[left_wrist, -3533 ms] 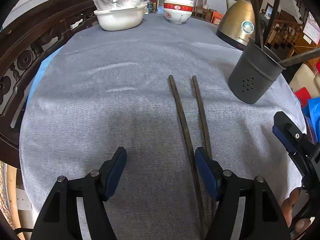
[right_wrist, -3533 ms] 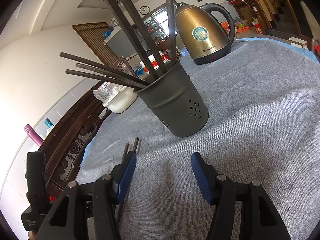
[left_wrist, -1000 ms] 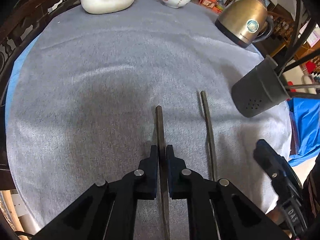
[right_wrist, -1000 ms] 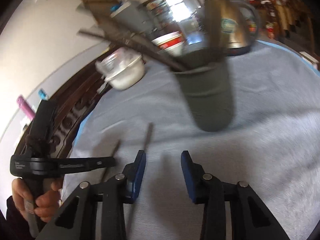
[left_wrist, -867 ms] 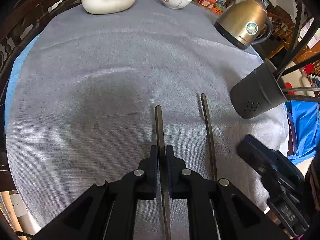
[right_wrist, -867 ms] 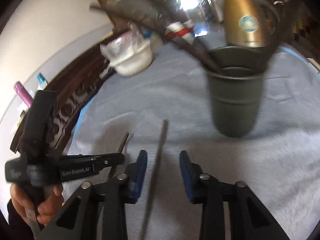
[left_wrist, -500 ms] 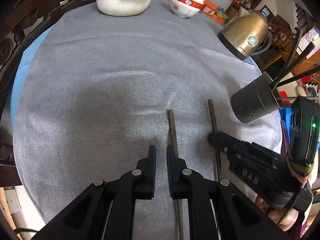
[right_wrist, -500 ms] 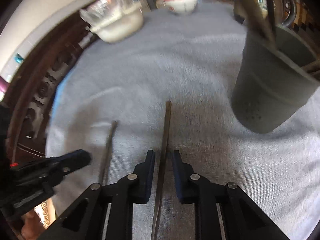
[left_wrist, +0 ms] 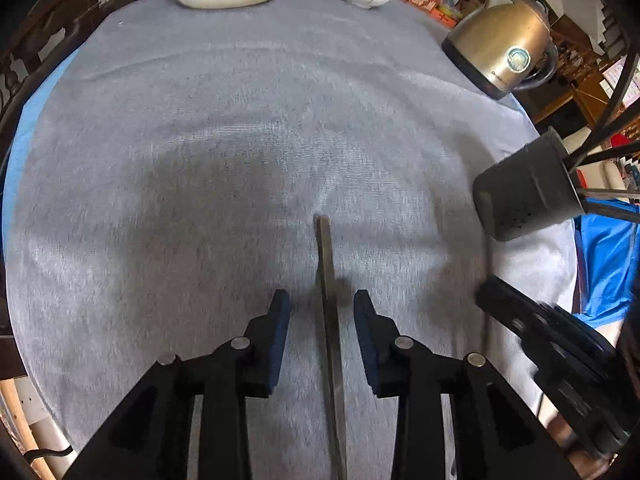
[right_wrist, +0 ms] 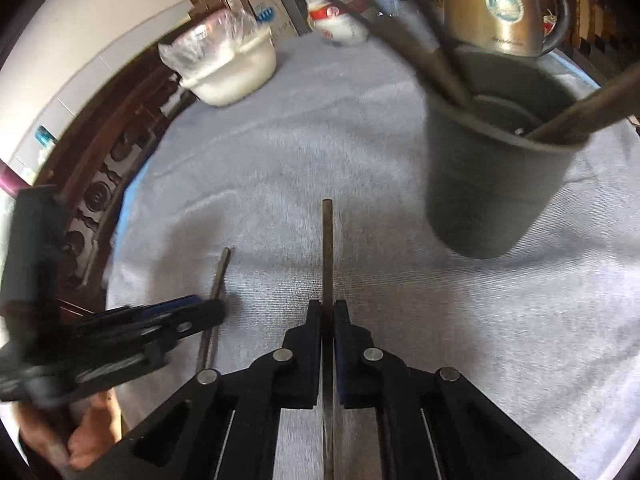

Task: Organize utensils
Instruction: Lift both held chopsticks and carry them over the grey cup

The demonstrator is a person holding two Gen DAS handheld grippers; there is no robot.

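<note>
Fingers (right_wrist: pixel 320 332) of the right gripper (right_wrist: pixel 327 322) clamp one chopstick (right_wrist: pixel 327 256) beside the holder (right_wrist: pixel 492 184), the left gripper (left_wrist: pixel 322 316) gapes around another chopstick (left_wrist: pixel 326 280), and a thin pinch could swivel short of the rim.

Left tool (left_wrist: pixel 318 312) spread wide; right tool (right_wrist: pixel 327 316) pinched tight, both low

Both cams are riding low over the surface (left_wrist: pixel 248 128) nr its near edge, looking fwd twd the far edge. Left cam is sitting left of right cam. Both are sharing the holder (left_wrist: pixel 524 200) (right_wrist: pixel 492 184), kettle (left_wrist: pixel 500 52) (right_wrist: pixel 492 4) & bowls.
</note>
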